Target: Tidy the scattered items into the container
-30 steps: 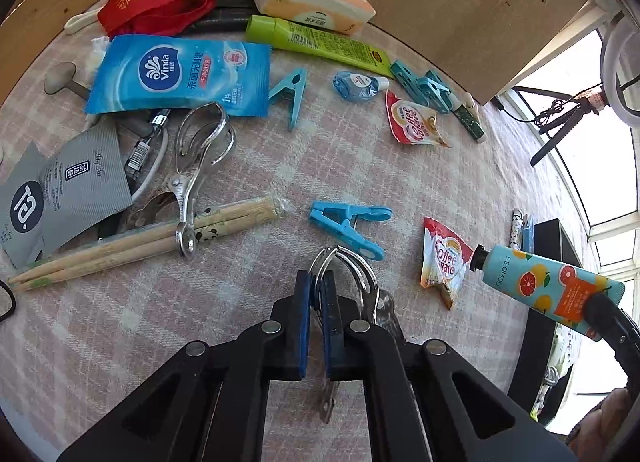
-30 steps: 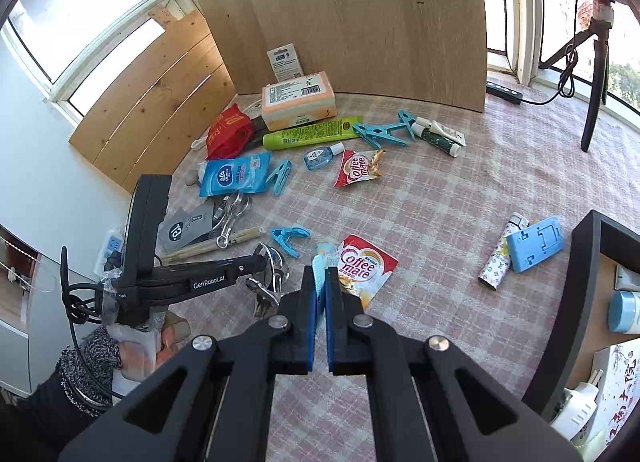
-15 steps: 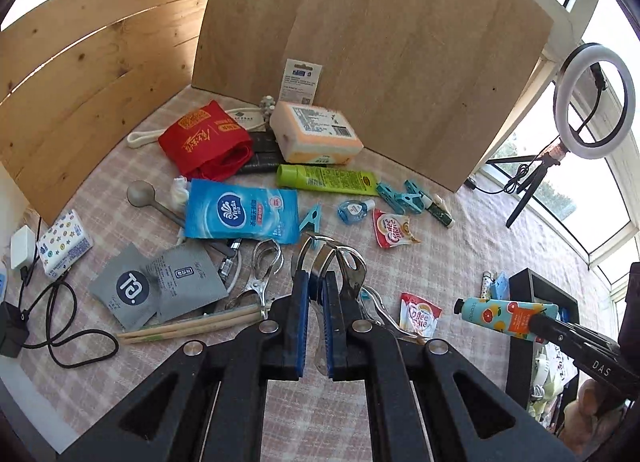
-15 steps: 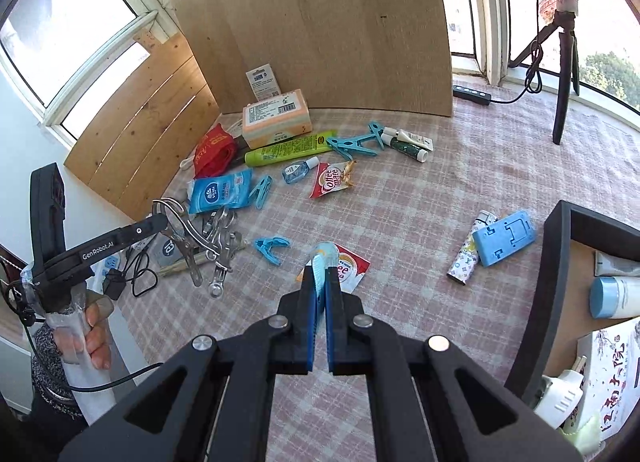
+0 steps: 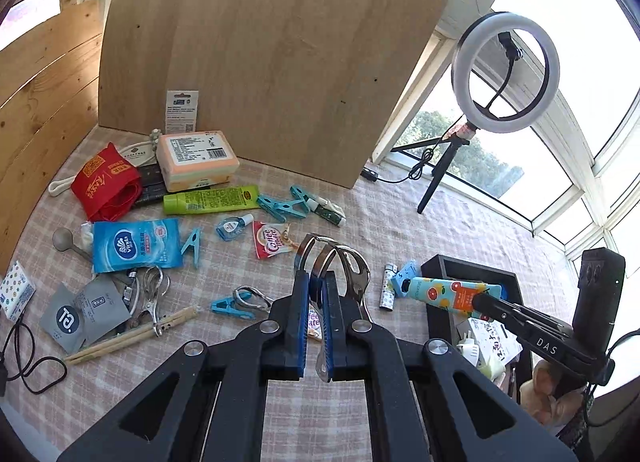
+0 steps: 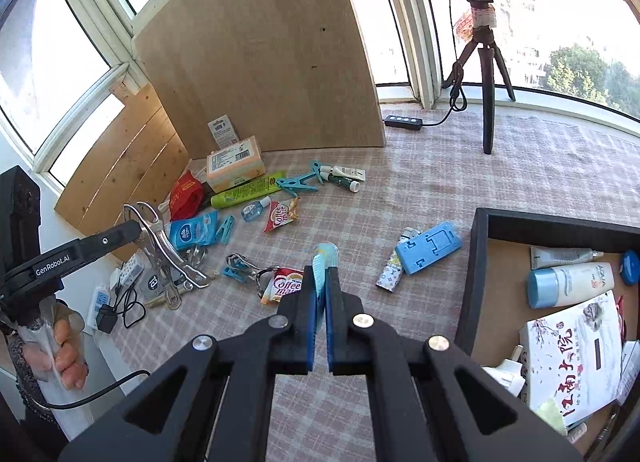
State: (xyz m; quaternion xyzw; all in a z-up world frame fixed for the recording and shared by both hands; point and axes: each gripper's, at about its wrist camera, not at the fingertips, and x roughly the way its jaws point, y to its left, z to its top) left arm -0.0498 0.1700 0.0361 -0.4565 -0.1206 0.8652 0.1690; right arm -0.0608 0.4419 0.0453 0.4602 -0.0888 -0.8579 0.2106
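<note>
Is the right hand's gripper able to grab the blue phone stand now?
Probably not yet. The right gripper is already shut on the fruit-print tube, so its fingers are full, though nothing covers the blue phone stand.

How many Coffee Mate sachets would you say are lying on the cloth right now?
2: one Coffee Mate sachet beside the small blue bottle, another sachet just beyond the right gripper. More may hide under clutter.

This looks like a sunlit window corner of a home, set up for filming. A checked cloth [image 6: 460, 190] covers the surface, with tall windows [image 6: 568, 22] behind it showing trees. A ring light [image 5: 506, 70] on a small tripod stands on the cloth, plywood boards [image 5: 264, 62] lean behind the cloth, and household odds and ends lie scattered on it.
</note>
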